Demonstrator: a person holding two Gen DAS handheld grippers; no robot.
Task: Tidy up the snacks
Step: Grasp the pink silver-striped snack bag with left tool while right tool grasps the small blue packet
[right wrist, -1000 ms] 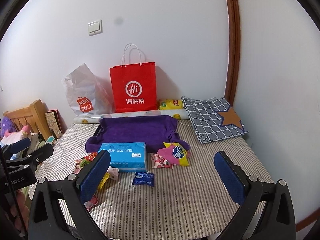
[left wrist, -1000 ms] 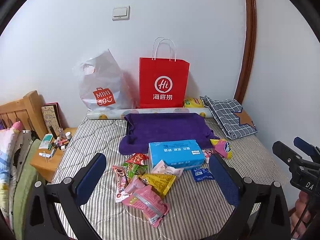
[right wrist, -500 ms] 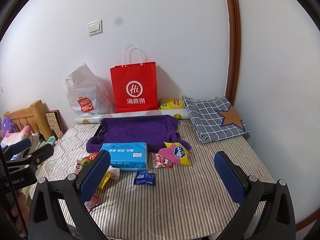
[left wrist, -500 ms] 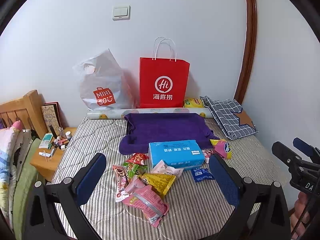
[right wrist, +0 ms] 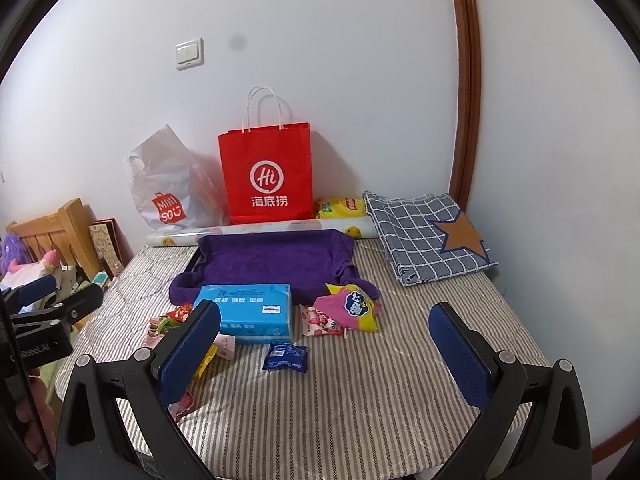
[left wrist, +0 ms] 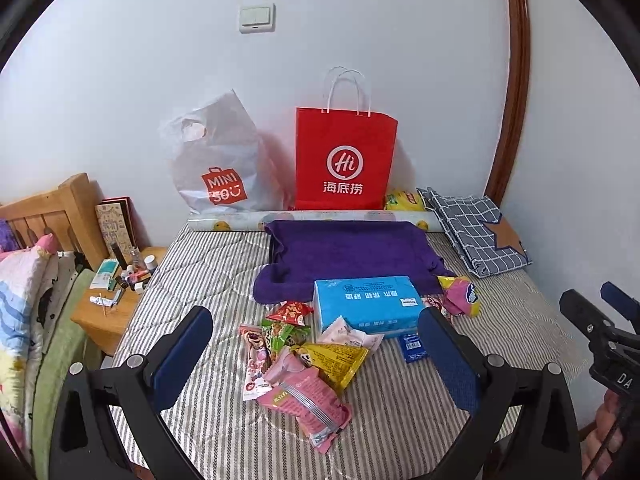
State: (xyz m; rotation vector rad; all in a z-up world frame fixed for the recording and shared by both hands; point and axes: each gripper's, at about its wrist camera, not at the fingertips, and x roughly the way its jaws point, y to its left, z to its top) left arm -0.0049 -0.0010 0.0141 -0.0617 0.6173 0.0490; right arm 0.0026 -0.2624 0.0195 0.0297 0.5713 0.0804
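Several snack packets lie on a striped mattress [left wrist: 400, 412]: a pink packet [left wrist: 308, 404], a yellow one [left wrist: 340, 360], red and green ones [left wrist: 288, 324], a small blue packet [right wrist: 286, 357] and a pink-yellow bag [right wrist: 352, 306]. A blue tissue pack [left wrist: 368, 306] sits among them, in front of a tray draped with a purple towel [left wrist: 352, 252]. My left gripper [left wrist: 316, 360] hangs open above the pink and yellow packets, holding nothing. My right gripper [right wrist: 324, 354] is open over the mattress near the small blue packet, also holding nothing.
A red paper bag [left wrist: 346, 160] and a white plastic bag [left wrist: 218, 164] lean on the back wall, behind a rolled sheet [left wrist: 312, 218]. A checked cloth [right wrist: 428, 236] lies back right beside a yellow chip bag [right wrist: 340, 208]. A wooden nightstand [left wrist: 112, 304] with small bottles stands left.
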